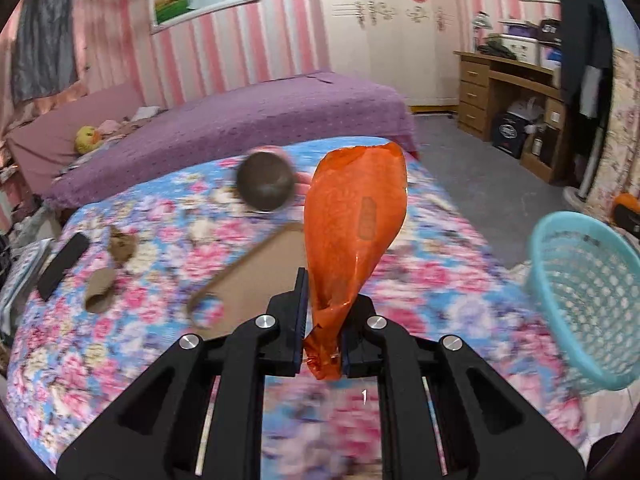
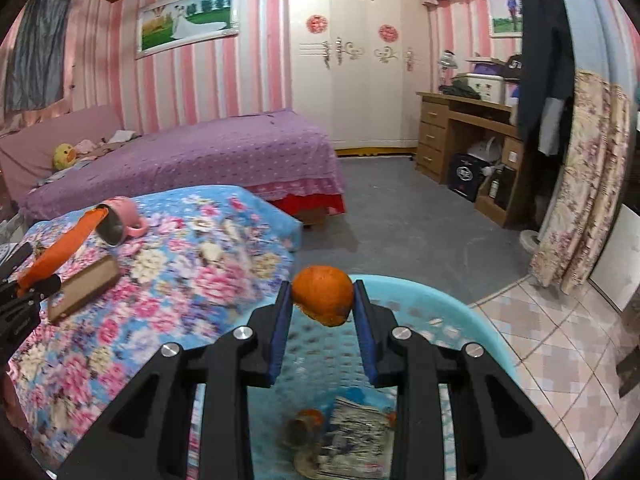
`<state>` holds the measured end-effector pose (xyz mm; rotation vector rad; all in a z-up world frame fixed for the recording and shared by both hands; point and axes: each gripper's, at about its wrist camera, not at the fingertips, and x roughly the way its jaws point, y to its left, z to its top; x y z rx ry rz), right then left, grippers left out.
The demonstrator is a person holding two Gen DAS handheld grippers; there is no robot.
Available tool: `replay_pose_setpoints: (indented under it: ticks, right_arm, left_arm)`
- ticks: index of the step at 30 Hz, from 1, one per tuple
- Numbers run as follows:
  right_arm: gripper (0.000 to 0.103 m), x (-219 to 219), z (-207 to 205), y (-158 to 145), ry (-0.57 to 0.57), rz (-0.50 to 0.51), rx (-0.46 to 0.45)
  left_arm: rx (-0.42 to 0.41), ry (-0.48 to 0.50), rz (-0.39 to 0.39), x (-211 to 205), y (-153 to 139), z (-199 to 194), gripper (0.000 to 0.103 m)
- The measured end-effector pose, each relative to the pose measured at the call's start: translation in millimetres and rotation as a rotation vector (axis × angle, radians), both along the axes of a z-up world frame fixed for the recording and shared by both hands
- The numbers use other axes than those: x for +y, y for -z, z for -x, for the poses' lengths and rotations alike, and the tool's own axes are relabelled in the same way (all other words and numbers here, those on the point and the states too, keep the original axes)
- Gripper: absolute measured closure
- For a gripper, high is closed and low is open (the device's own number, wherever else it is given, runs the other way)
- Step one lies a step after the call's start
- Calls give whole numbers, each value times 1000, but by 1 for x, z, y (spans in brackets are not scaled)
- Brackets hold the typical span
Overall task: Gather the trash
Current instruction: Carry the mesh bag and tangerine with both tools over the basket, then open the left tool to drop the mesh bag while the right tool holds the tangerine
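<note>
My left gripper (image 1: pixel 325 312) is shut on an orange plastic wrapper (image 1: pixel 354 216) and holds it above the floral bed cover (image 1: pixel 420 280); the wrapper also shows at the left of the right wrist view (image 2: pixel 60 248). My right gripper (image 2: pixel 322 300) is shut on a piece of orange peel (image 2: pixel 324 294) over the turquoise basket (image 2: pixel 460 320). The basket holds a printed packet (image 2: pixel 356 436) and more peel (image 2: pixel 308 420). In the left wrist view the basket (image 1: pixel 584 300) is at the right.
On the floral cover lie a cardboard piece (image 1: pixel 256 276), torn brown scraps (image 1: pixel 100 288), a black remote (image 1: pixel 64 260) and a tipped pink mug (image 2: pixel 120 220). A purple bed (image 2: pixel 192 152) stands behind, a wooden desk (image 2: pixel 472 140) at the right.
</note>
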<state>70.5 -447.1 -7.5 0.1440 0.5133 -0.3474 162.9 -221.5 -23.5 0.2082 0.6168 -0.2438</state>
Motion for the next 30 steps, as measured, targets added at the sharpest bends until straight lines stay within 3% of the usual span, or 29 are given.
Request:
replay_pose_setpoints:
  ticks: [12, 20, 23, 25, 30]
  right_arm:
    - [72, -71, 42, 17, 97, -6, 38]
    - [72, -93, 53, 30, 97, -16, 54]
    - [72, -99, 57, 34, 94, -32, 52]
    - [72, -101, 59, 35, 93, -34, 50]
    - [72, -104, 60, 36, 89, -42, 53]
  left_arm:
    - [52, 202, 38, -115, 8, 42, 92]
    - [63, 272, -6, -177, 24, 62, 91]
    - [70, 270, -18, -185, 29, 63, 75]
    - [78, 272, -4, -185, 31, 63, 48]
    - [60, 231, 19, -174, 25, 56, 24]
